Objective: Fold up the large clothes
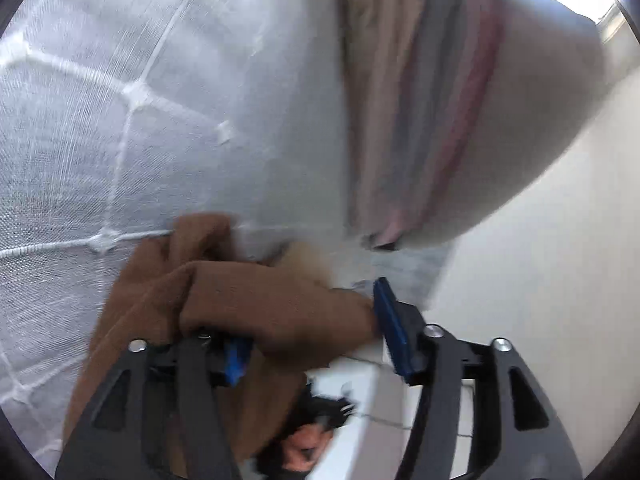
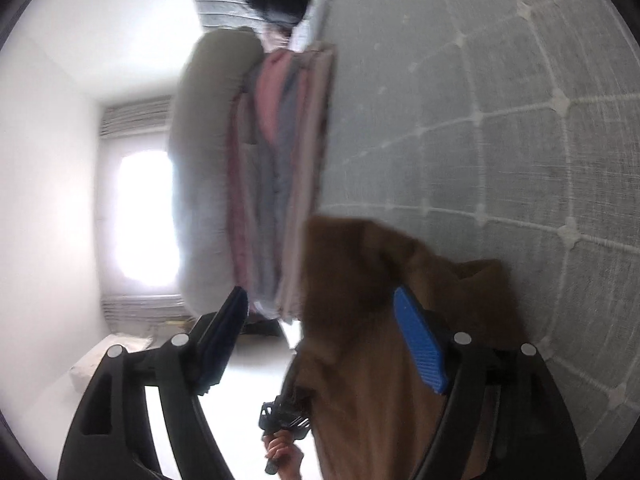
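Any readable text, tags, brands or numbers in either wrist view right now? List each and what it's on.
None readable.
Brown garment: no tag or print shows.
Folded stack: plain, motion-blurred.
Quilted cover: only stitching.
Left gripper and right gripper: no markings visible.

Your brown garment (image 1: pixel 256 304) is matt, soft cloth. The bed cover (image 1: pixel 120 120) beneath looks coarsely woven, quilted with white stitching. Each hand-held gripper (image 2: pixel 328 336) shows matt black plastic, ribbed blue pads (image 2: pixel 420 344) and shiny metal pins (image 2: pixel 462 337).
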Tool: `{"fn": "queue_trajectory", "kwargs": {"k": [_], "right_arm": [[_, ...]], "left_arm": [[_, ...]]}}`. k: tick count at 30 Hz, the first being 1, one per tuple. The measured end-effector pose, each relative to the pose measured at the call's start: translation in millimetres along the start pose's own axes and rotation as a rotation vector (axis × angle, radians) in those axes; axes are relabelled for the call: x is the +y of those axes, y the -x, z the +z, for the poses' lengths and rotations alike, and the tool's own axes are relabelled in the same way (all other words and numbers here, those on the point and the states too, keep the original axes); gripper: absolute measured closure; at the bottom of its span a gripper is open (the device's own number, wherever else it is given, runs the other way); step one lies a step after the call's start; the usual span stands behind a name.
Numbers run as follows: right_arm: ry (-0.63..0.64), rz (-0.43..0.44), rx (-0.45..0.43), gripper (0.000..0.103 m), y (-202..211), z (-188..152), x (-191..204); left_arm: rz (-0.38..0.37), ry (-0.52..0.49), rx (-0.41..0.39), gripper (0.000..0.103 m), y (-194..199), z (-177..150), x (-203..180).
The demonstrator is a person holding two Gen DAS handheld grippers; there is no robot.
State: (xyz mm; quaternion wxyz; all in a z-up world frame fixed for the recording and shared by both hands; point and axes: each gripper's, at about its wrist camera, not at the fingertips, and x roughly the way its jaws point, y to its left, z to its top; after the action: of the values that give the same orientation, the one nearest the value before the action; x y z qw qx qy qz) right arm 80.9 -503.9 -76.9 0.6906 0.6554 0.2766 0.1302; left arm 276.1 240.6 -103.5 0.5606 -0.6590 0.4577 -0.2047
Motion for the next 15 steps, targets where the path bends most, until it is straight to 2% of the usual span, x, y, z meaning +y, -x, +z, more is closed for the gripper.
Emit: {"fn": "queue_trajectory", "kwargs": {"k": [1,2,3,5,6,8,11,13,14,15], "right_arm": [[0.026,0.01,0.01,0.02,0,-6,5],[0.041,0.011,0.028,0.019,-3,-11,10],[0.052,0.013,0.059,0.018,-9,-17,13],[0.089,-0.005,0.125,0.018,-27,-30,18],[0.107,-0.019,0.142,0.018,-34,-34,20],[0.128,-0.024,0.171,0.018,-50,-39,22],[0.138,-0.051,0.188,0.018,-78,-40,18],[0.126,-0.076,0.178,0.018,-96,-30,10],[0.122,-0.105,0.169,0.018,-104,-25,4],[0.127,-0.125,0.158,0.018,-109,-20,-2]], "left_arm": [[-0.043,-0.022,-0.046,0.039,10,-1,-6],[-0.101,-0.071,-0.125,0.027,27,-3,-16],[-0.133,-0.101,-0.154,0.014,35,-4,-21],[-0.17,-0.14,-0.146,0.014,45,-6,-30],[-0.179,-0.203,-0.114,0.014,47,-10,-39],[-0.15,-0.291,-0.069,0.014,45,-21,-48],[-0.114,-0.397,0.1,0.014,17,-41,-52],[-0.028,-0.47,0.181,0.014,-8,-56,-48],[0.014,-0.492,0.187,0.014,-15,-59,-44],[0.093,-0.514,0.172,0.014,-25,-61,-37]]}}
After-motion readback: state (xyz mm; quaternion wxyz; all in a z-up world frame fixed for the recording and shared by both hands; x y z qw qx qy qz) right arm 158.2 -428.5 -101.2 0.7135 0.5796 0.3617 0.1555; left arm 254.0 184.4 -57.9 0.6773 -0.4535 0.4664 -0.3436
